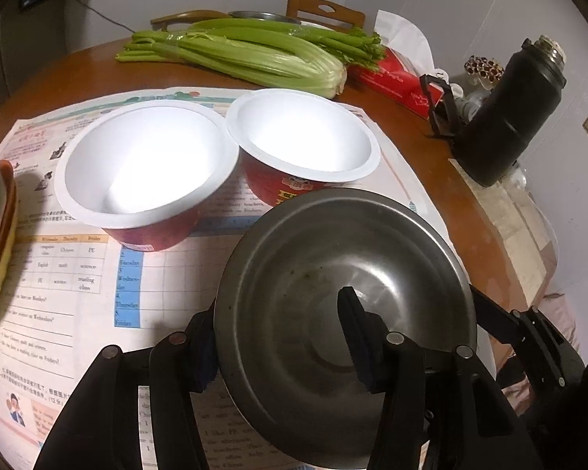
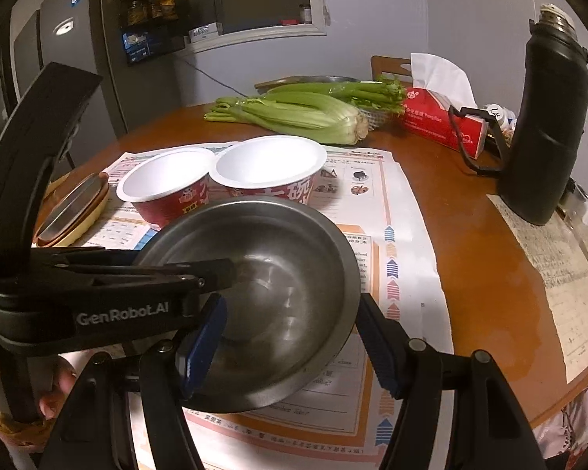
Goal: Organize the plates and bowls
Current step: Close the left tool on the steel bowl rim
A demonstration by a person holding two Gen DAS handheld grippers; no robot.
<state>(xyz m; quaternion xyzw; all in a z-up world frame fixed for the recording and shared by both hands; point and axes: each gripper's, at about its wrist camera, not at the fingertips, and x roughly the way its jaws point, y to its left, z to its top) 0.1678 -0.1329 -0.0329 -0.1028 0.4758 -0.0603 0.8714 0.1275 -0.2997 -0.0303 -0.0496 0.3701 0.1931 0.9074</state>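
The left gripper (image 1: 284, 346) and the right gripper (image 2: 292, 346) each pinch the rim of the steel bowl (image 1: 333, 274), seemingly just above the newspaper (image 1: 78, 286). Keep it level; two paper bowls (image 1: 145, 172) stand just ahead.

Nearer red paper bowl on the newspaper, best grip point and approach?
Pinch the rim of the nearer red paper bowl on its near edge, one finger inside and one outside, coming from above. It stands upright and empty, with a wide flat lip. Its far side crowds the other paper bowl.
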